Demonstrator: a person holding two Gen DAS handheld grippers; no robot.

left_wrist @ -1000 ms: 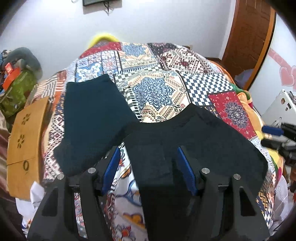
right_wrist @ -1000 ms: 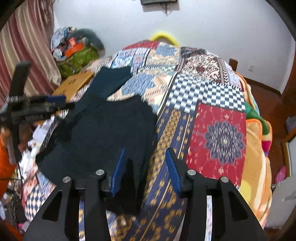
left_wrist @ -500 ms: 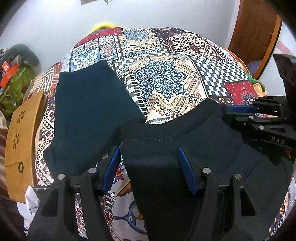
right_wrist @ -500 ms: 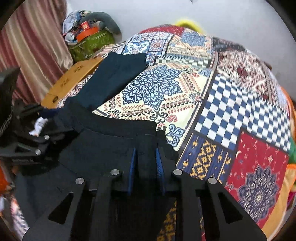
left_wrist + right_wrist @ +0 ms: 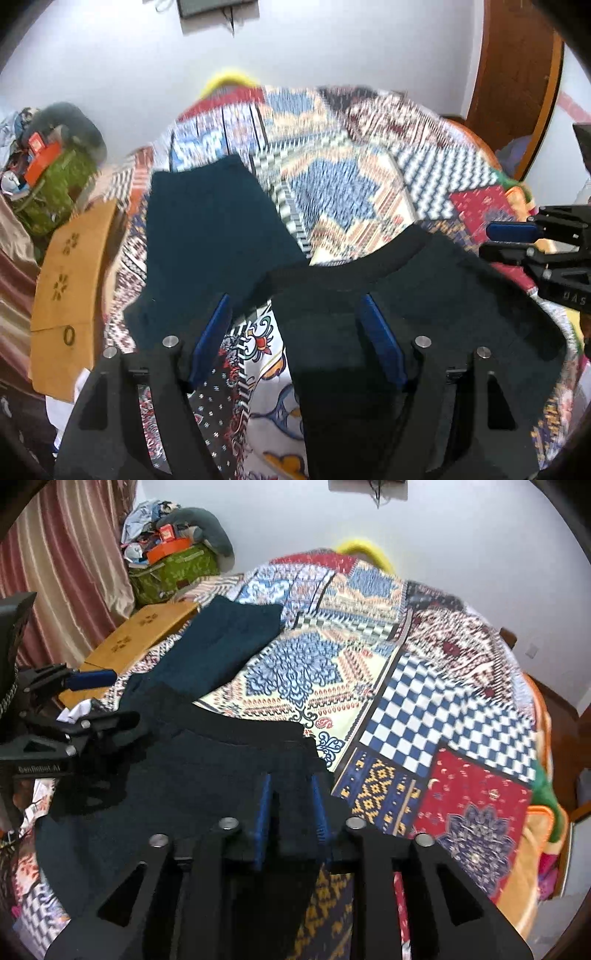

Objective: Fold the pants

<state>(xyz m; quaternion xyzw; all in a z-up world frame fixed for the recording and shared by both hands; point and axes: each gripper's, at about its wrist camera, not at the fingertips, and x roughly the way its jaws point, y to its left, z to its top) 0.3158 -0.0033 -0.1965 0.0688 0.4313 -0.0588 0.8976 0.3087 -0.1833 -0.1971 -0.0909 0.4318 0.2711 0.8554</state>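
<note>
Dark navy pants point(image 5: 436, 295) lie on a patchwork bedspread point(image 5: 354, 184), one leg point(image 5: 207, 236) stretching away to the far left. My left gripper point(image 5: 295, 314) is open, its blue pads either side of the waist edge. My right gripper point(image 5: 290, 797) is shut on the right corner of the pants' waistband point(image 5: 258, 738). The pants point(image 5: 177, 775) spread to the left in the right wrist view, the leg point(image 5: 221, 642) running up to the far left. Each gripper shows at the edge of the other's view.
A wooden board point(image 5: 70, 280) stands at the bed's left edge. A green bag with clutter point(image 5: 173, 568) sits in the far left corner. A wooden door point(image 5: 517, 74) is at the right. White wall lies behind the bed.
My right gripper closed on the waistband corner within the last second and has lifted it slightly. The left gripper stayed open and the left view tilted upward, with motion blur.
</note>
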